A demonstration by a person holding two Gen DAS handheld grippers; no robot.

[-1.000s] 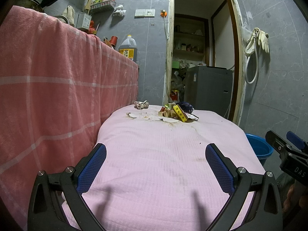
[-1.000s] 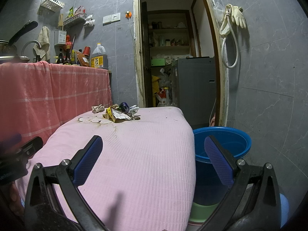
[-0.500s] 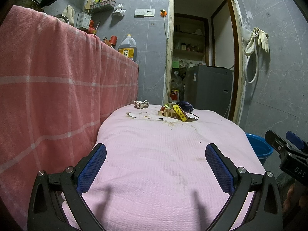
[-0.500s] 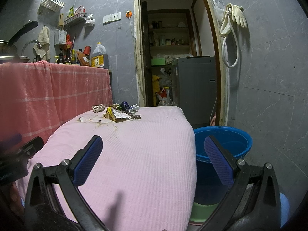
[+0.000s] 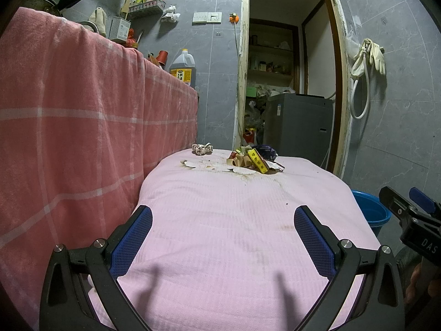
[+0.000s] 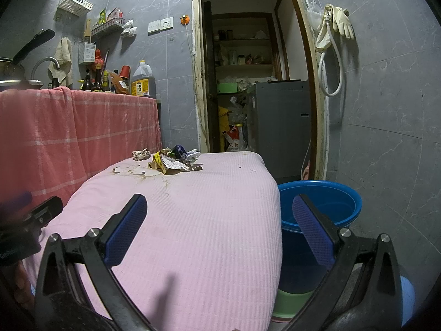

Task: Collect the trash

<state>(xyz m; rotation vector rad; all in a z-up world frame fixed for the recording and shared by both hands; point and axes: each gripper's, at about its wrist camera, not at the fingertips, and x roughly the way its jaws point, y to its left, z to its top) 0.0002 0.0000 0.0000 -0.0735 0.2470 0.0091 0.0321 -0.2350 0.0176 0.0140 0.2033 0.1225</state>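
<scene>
Left gripper (image 5: 223, 229) and right gripper (image 6: 219, 222) both hang spread wide w/ nothing between the pads, low over the near end of the pink-covered table (image 5: 220, 248). Step in hand looks like the approach; nothing collected yet. Next move prob. calls for reaching fwd across the cloth, then closing on one piece. Trash pile (image 5: 255, 160) lies at the far end, well apart from both. Blue bucket (image 6: 319, 201) sits just beside the table's right edge, likely the drop spot.

White letters "DAS" stand on the black body of the right gripper (image 5: 421, 241) at four o'clock in the left wrist view, while print on the oil jug's yellow label (image 6: 138, 88) and the yellow wrapper (image 5: 258, 161) is too small to read.
</scene>
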